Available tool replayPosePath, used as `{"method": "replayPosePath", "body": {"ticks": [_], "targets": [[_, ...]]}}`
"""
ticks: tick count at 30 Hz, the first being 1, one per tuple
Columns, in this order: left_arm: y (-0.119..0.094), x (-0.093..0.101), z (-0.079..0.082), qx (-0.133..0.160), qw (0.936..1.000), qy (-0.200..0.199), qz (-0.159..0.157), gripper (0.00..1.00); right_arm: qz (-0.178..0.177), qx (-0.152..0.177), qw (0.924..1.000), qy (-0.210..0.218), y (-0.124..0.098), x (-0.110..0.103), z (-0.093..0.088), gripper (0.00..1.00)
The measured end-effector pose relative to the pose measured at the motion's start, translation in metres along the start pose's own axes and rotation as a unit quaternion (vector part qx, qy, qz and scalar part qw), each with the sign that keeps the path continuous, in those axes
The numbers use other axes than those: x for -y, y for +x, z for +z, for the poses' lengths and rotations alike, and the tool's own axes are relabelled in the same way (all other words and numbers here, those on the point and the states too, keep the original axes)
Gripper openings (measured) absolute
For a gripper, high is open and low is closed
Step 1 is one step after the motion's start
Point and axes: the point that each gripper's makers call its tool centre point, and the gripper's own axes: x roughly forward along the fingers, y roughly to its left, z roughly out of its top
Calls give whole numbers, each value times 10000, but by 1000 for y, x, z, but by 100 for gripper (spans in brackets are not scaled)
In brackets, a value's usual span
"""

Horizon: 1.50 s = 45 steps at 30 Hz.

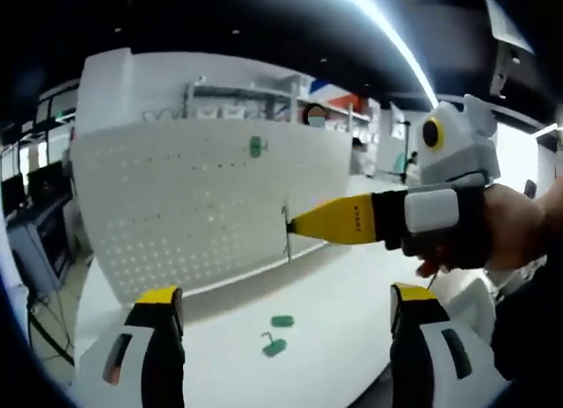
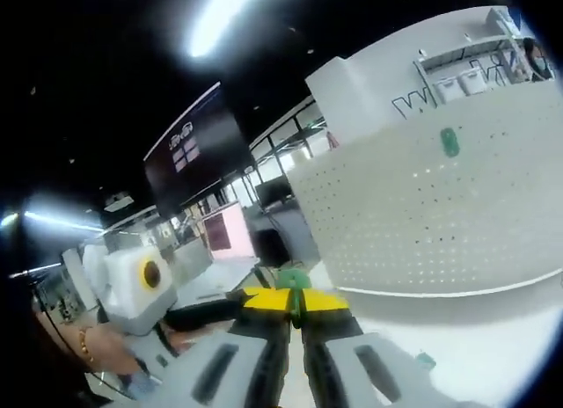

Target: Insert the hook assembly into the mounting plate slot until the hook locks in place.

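In the left gripper view, the left gripper (image 1: 286, 307) gaped wide with nothing in it, two green hooks (image 1: 277, 335) lay on the table (image 1: 352, 285) below the pegboard (image 1: 202, 206), and the right gripper (image 1: 292, 225) pinched a hook (image 1: 287, 235) just in front of that board. In the right gripper view its jaws sat nearly closed on a green hook (image 2: 293, 280), pegboard (image 2: 422, 214) beyond with a green piece (image 2: 449, 142) mounted.

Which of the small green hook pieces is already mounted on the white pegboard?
The small green hook piece high on the white perforated pegboard. Two other green pieces lie flat on the white table.
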Motion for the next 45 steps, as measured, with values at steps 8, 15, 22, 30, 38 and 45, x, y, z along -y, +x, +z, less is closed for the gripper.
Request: {"method": "replayPosePath", "body": {"ticks": [8,15,22,30,38,45], "targets": [[-2,3,4,77,9999,-99,-41,100,-161,138,9997,-119,3,11,13,0],[-5,-4,5,133,9997,-211,7,100,-366,200,9989,-224,9,25,19,0],[-7,-11,6,26,9999,-124,46,100,-781,485,9952,-325,20,58,42,0],[-14,-26,16,-4,9999,-40,136,100,-1065,709,9903,-537,30,86,71,0],[-17,-36,15,17,9996,-60,283,100,-1317,831,9856,-658,38,116,85,1],[-14,-46,17,25,9991,-125,413,100,-1655,927,9793,-701,35,153,99,1]]}}
